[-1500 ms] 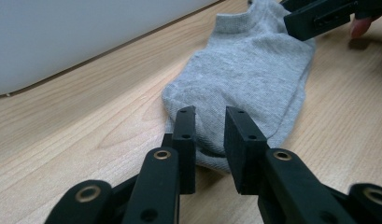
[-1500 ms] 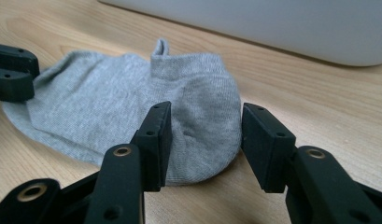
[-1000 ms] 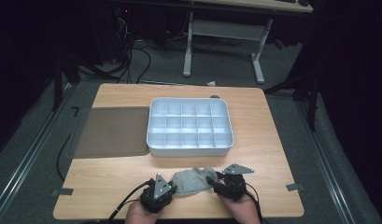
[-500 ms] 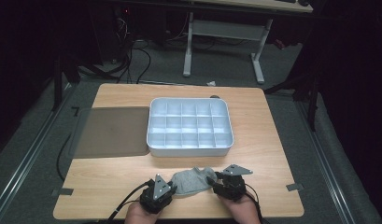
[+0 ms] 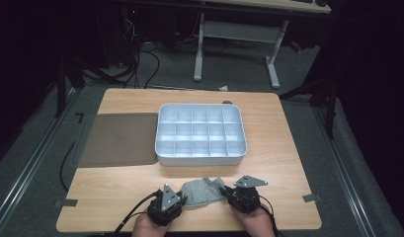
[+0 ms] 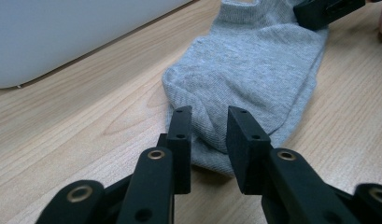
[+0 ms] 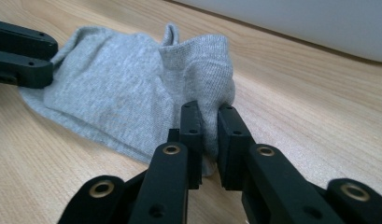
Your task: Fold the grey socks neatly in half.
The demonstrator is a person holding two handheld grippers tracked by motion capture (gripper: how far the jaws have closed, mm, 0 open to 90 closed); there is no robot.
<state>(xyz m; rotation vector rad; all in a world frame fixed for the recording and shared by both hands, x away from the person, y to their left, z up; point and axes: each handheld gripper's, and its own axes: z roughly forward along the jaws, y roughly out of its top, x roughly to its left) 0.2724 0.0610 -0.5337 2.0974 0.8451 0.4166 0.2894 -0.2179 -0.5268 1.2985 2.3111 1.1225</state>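
A grey sock (image 5: 202, 192) lies flat on the wooden table (image 5: 283, 148) near its front edge, between my two grippers. My left gripper (image 5: 182, 200) sits at the sock's left end. In the left gripper view its jaws (image 6: 207, 135) straddle the sock (image 6: 249, 70) with a gap on each side; they have just been opening. My right gripper (image 5: 226, 195) is at the sock's right end. Its jaws (image 7: 208, 126) have just been closing and now pinch a fold of the sock (image 7: 114, 98). The left gripper's fingers (image 7: 23, 53) show at the sock's far end.
A white tray (image 5: 202, 159) divided into several compartments stands in the middle of the table, just beyond the sock. A dark mat (image 5: 118, 138) lies to the tray's left. Bare wood lies on both sides of the hands.
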